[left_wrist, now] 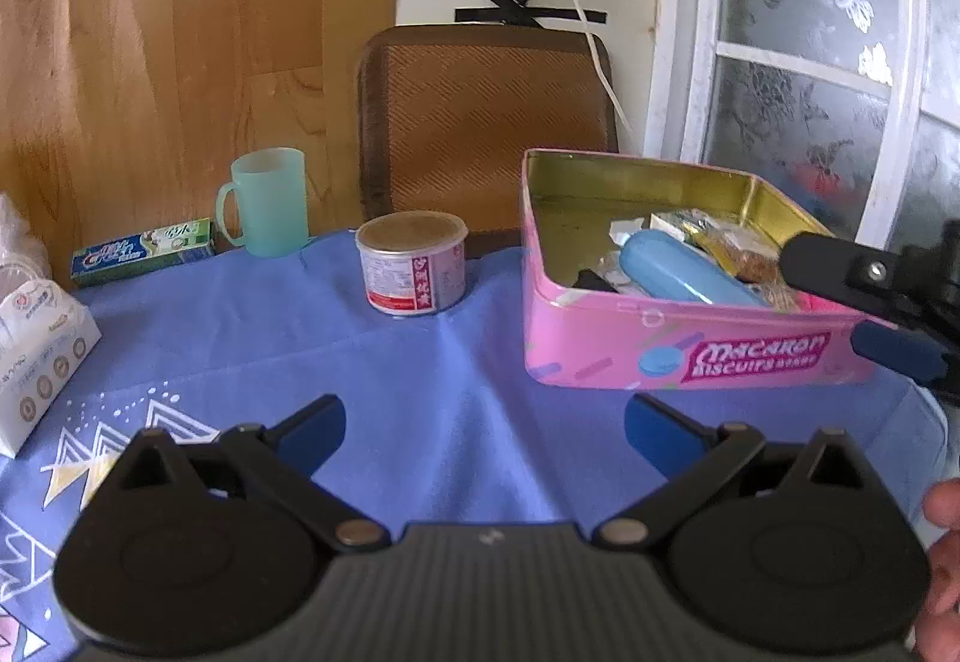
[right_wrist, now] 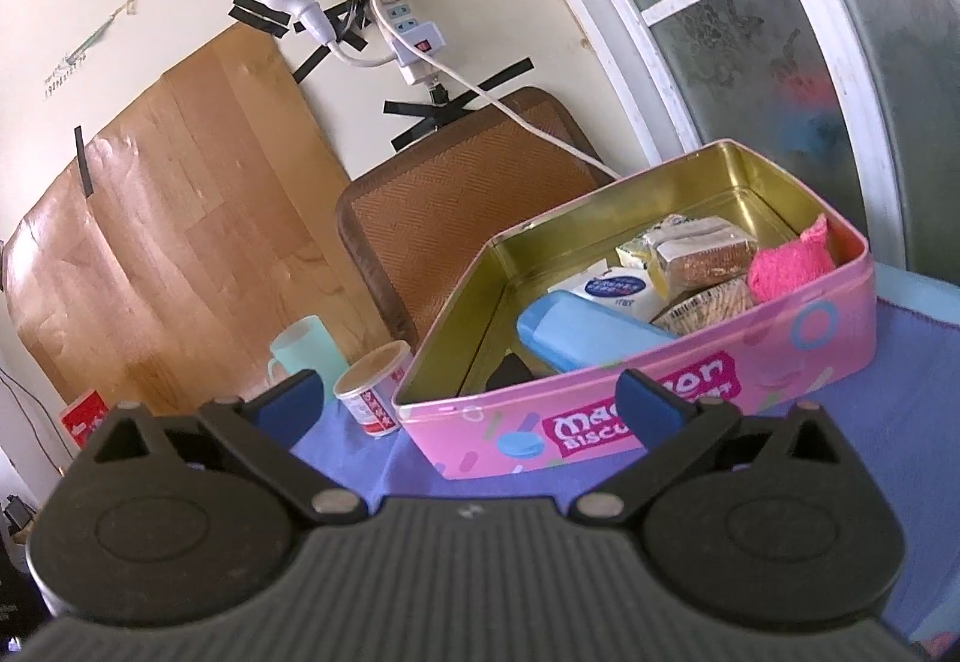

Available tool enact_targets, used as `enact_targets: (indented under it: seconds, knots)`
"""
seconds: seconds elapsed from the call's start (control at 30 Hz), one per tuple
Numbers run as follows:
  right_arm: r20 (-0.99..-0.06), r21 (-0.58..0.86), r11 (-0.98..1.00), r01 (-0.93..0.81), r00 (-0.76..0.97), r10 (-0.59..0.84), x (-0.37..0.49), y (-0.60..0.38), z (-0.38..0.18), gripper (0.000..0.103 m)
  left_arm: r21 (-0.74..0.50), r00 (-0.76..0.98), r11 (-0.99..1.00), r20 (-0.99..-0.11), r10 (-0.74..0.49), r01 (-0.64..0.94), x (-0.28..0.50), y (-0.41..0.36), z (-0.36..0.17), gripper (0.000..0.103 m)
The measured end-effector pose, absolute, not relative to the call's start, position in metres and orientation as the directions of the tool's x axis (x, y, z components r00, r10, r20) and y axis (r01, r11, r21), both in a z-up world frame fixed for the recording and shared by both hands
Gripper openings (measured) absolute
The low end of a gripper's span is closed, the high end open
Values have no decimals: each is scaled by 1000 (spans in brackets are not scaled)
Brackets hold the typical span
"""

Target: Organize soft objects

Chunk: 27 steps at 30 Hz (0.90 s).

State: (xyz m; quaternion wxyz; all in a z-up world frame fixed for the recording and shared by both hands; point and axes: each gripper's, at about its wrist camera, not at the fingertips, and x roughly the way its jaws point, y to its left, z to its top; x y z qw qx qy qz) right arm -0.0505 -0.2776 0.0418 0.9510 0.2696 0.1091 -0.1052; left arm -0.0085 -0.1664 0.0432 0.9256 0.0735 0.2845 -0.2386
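A pink biscuit tin [left_wrist: 690,344] stands open on the blue tablecloth [left_wrist: 420,362]; it also shows in the right wrist view [right_wrist: 660,398]. Inside lie a blue case [right_wrist: 582,332], wrapped snack packs [right_wrist: 690,254] and a pink soft cloth [right_wrist: 792,260] at the right end. My left gripper [left_wrist: 483,431] is open and empty above the cloth, left of the tin. My right gripper [right_wrist: 474,404] is open and empty just in front of the tin's near wall; it also shows at the right edge of the left wrist view [left_wrist: 870,302].
A round can [left_wrist: 414,263], a green mug [left_wrist: 267,203] and a toothpaste box [left_wrist: 141,251] stand at the back left. A tissue pack [left_wrist: 36,344] lies at the left edge. A brown chair back [left_wrist: 486,116] is behind the table.
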Motion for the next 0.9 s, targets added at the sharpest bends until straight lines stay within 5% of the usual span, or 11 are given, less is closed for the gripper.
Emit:
enact_targets:
  seconds: [0.9]
  knots:
    - [-275, 497, 821, 281, 948, -158, -48, -272, 36, 103, 6, 662, 864, -645, -381, 503, -3, -173, 31, 103]
